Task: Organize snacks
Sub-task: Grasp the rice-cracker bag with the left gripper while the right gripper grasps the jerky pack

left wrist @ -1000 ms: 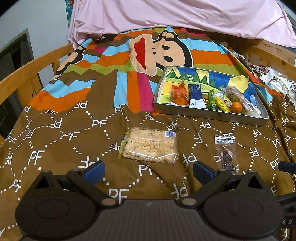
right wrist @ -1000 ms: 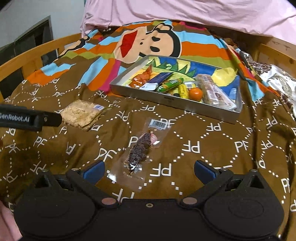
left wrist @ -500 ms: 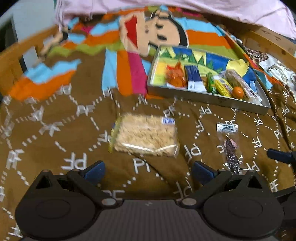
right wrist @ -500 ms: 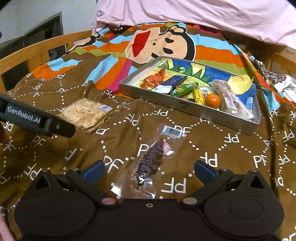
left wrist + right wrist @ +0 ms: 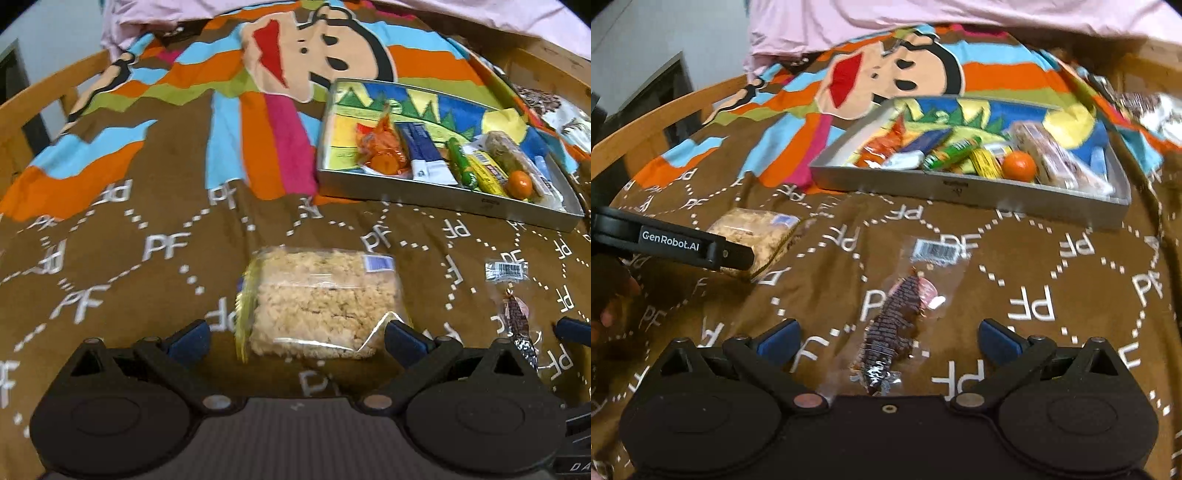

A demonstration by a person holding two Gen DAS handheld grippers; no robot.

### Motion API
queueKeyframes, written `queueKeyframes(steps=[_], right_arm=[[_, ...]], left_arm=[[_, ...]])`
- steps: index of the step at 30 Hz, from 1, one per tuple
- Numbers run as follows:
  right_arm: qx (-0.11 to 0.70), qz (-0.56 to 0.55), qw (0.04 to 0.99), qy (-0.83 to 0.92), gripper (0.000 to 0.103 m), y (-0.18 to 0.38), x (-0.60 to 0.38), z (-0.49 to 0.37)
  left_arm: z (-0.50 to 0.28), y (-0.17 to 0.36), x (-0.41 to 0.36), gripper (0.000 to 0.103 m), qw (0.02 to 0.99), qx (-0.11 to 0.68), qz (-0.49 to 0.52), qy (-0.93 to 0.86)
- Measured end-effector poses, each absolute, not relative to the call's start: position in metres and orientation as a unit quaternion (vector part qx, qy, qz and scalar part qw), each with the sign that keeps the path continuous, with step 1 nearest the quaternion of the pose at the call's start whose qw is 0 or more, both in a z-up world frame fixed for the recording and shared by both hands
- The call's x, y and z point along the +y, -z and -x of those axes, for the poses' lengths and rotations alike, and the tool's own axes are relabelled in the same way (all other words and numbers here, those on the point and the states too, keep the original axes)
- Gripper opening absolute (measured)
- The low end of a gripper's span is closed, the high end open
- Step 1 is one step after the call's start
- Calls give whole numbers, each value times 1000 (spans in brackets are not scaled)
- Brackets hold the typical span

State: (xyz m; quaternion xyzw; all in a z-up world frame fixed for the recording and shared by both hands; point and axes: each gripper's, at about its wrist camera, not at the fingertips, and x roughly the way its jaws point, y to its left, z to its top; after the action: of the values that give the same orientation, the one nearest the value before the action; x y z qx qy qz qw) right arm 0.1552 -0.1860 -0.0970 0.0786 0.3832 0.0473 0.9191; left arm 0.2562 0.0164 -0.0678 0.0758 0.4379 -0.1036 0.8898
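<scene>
- Rice-crisp slab [image 5: 317,306]: pale, crumbly block in a clear wrapper with a small blue label at one corner; lies flat on the blanket, its near edge between the left gripper's fingers.
- Dark dried snack [image 5: 892,325]: brown ridged strip in a clear packet with a barcode at the far end; lies flat on the blanket, its near end between the right gripper's fingers.
- Metal tray [image 5: 960,186]: shallow, grey-walled, with a bright printed lining; holds several wrapped snacks and a small orange fruit [image 5: 1019,166] along its near side. It sits beyond both loose packets.
- Left gripper [image 5: 295,338]: fingers spread wide, one blue tip on each side of the slab's near corners; whether they touch the wrapper cannot be told.
- Right gripper [image 5: 888,338]: fingers spread wide, well clear of the packet on both sides, holding nothing.
- Blanket [image 5: 147,206]: brown with white "PF" lettering, a striped cartoon-monkey panel farther back; covers a bed with a wooden rail [image 5: 44,92].
- Pink sheet [image 5: 849,22] at the bed's head; pale wall at left.
</scene>
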Motion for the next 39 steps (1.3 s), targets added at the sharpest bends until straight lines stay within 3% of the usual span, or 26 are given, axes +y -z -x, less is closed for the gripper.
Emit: queueKeyframes(steps=[20, 26, 34, 39], right_arm=[[378, -89, 921, -40, 102, 100, -183, -158], [379, -56, 923, -26, 94, 103, -177, -156], [373, -42, 927, -16, 78, 103, -177, -154], [375, -44, 926, -16, 77, 103, -176, -154]], left_arm=[[-276, 80, 19, 103, 888, 443, -10, 123], [-272, 80, 17, 103, 892, 435, -14, 120], [-255, 67, -4, 103, 904, 382, -144, 126], [-249, 77, -20, 103, 881, 314, -282, 213]])
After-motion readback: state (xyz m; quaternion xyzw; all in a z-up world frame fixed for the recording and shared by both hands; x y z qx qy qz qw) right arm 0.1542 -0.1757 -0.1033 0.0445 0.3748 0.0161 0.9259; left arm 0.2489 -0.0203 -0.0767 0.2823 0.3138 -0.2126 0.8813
